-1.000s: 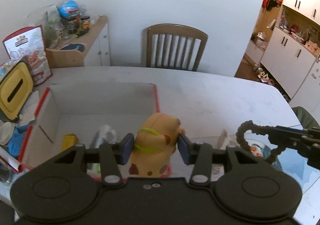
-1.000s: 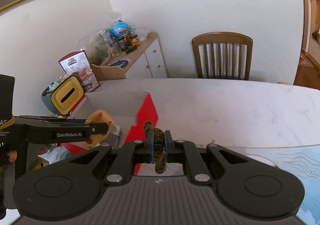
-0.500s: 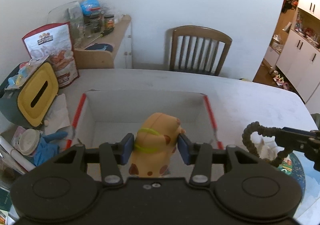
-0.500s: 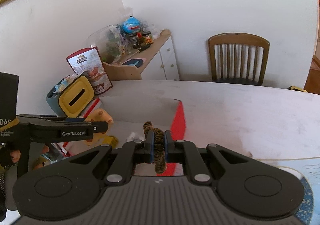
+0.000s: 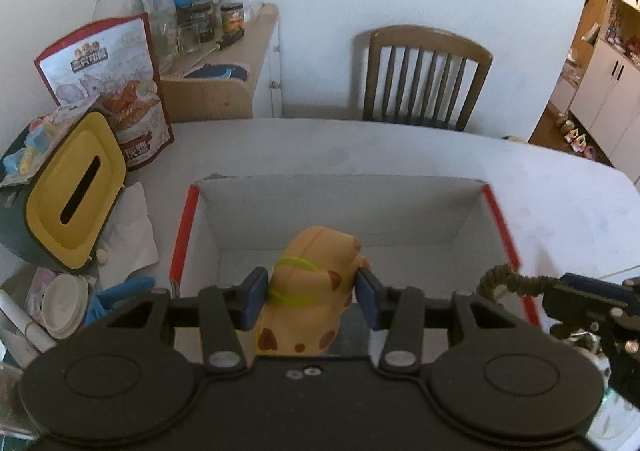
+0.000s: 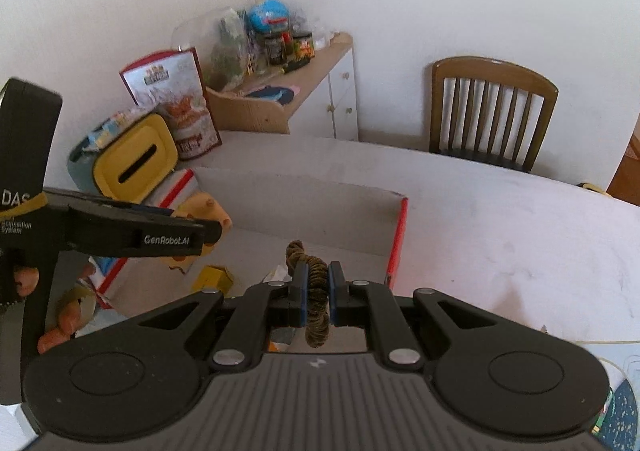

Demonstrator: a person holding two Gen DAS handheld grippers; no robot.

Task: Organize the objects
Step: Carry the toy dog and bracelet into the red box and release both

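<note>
Left gripper clamps orange spotted toy, hanging over the open red-edged box, probably near its middle (floor partly hidden). Right gripper is clenched on a braided cord loop, above the box's right side.

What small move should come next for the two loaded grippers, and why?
Probably lower both a little further into the box and then release. The left gripper holds the orange toy over the box's open inside, and the right gripper is shut on the brown hair tie, also above the box floor.
</note>
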